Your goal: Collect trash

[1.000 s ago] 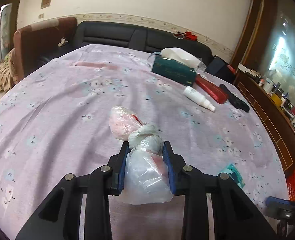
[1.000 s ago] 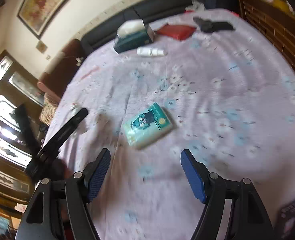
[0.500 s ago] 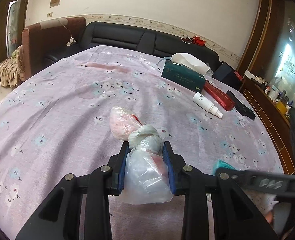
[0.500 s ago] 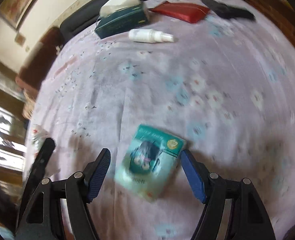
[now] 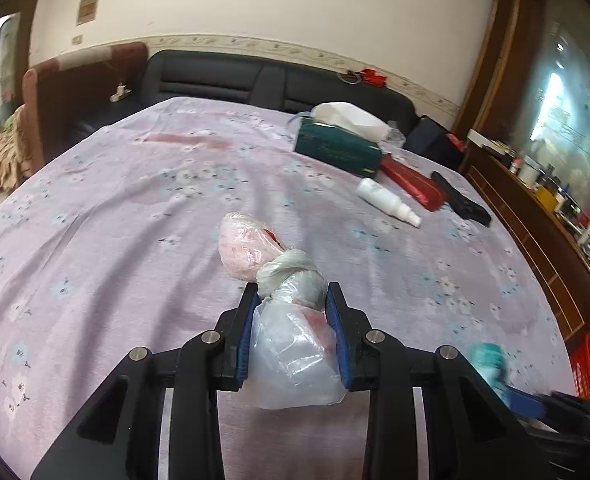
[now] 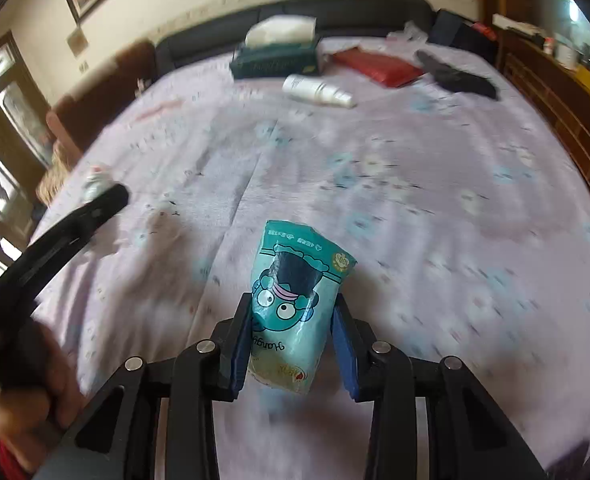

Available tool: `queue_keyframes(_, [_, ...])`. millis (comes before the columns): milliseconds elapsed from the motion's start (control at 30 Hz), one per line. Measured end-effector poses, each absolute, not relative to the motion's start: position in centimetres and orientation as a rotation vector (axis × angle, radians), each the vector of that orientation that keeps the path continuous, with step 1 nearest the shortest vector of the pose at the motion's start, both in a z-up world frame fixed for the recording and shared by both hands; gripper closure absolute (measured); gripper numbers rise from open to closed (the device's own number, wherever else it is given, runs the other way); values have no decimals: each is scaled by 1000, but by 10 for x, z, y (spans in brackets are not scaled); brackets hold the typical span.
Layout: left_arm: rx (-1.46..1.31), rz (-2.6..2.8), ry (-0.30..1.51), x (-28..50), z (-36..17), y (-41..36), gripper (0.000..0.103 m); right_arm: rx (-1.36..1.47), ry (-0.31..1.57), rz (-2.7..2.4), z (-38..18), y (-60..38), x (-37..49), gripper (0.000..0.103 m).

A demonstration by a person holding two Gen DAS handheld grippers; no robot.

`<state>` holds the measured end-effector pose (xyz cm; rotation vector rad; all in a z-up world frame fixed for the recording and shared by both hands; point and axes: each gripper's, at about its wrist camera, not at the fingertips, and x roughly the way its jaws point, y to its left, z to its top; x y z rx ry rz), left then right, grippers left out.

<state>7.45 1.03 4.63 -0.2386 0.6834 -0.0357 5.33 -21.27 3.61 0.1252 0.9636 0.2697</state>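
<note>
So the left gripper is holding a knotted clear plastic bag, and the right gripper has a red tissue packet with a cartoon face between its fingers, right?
Almost. The packet between the right gripper fingers is teal, not red; the right wrist view shows the teal cartoon-face tissue packet there as the jaws are closing. The left gripper does hold the knotted clear plastic bag.

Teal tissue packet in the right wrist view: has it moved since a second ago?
Yes. The teal tissue packet has come from mid-cloth, nearer the white bottle, to between the closing right gripper pads.

Black grippers (image 5: 293, 300), blue pads (image 6: 343, 354), silver screws.
</note>
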Motion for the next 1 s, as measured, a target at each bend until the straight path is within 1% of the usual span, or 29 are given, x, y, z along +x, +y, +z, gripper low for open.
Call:
queue_keyframes(167, [-185, -125, 655, 66, 54, -14, 72, 99, 852, 235, 50, -239, -3, 63])
queue_keyframes(367, [-99, -203, 621, 41, 75, -49, 72, 112, 820, 184, 60, -276, -40, 63])
queue_keyframes(533, [-31, -240, 599, 0, 89, -74, 72, 146, 803, 169, 64, -297, -55, 63])
queue_keyframes(767, [34, -268, 576, -51, 82, -100, 72, 132, 750, 154, 72, -307, -71, 63])
queue_keyframes(1000, [74, -258, 586, -62, 71, -115, 72, 149, 736, 140, 76, -321, -79, 63])
